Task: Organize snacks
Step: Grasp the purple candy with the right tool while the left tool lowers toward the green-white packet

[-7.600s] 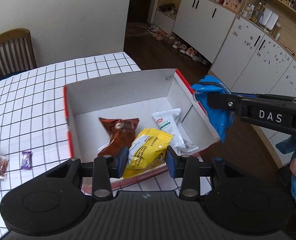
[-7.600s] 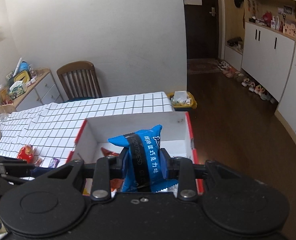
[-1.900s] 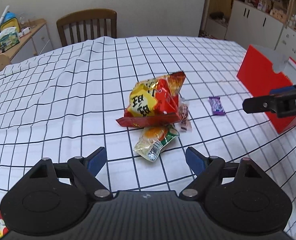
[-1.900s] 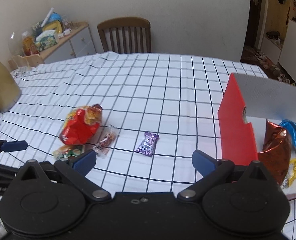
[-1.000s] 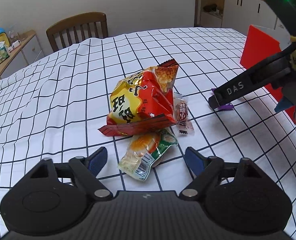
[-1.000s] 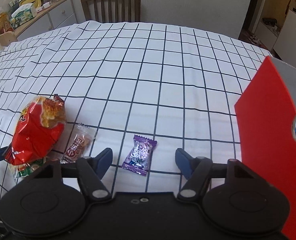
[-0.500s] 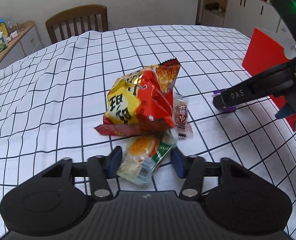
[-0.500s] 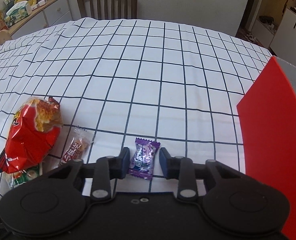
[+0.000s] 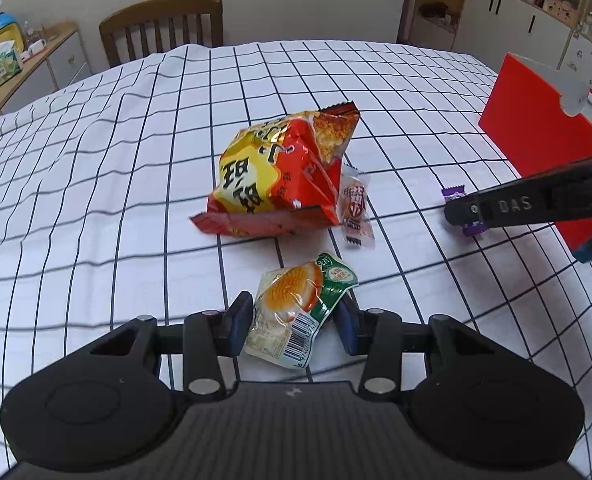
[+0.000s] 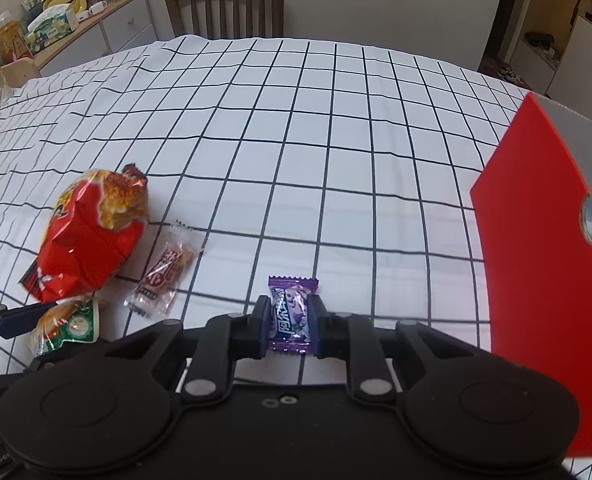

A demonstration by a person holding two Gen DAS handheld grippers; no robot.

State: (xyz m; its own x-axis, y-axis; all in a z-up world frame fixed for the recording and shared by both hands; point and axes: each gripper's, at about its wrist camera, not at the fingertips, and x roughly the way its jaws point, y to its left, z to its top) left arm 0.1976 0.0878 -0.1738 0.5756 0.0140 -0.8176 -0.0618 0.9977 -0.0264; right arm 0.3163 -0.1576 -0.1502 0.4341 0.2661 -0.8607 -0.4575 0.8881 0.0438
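open cloth (image 10: pixel 335 128) ahead; red box wall (image 10: pixel 535 260) blocks right side.

Glossy crinkled-plastic chip bag (image 9: pixel 284 176) — cloth tablecloth (image 9: pixel 96 160)

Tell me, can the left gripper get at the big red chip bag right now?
Probably not yet: the left gripper is shut on the green egg-snack packet, so its jaws are occupied. The red chip bag lies just ahead on the tablecloth, with nothing between.

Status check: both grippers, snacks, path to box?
Left gripper shut on green pastry packet. Right gripper shut on purple candy. Red box to the right, path open.
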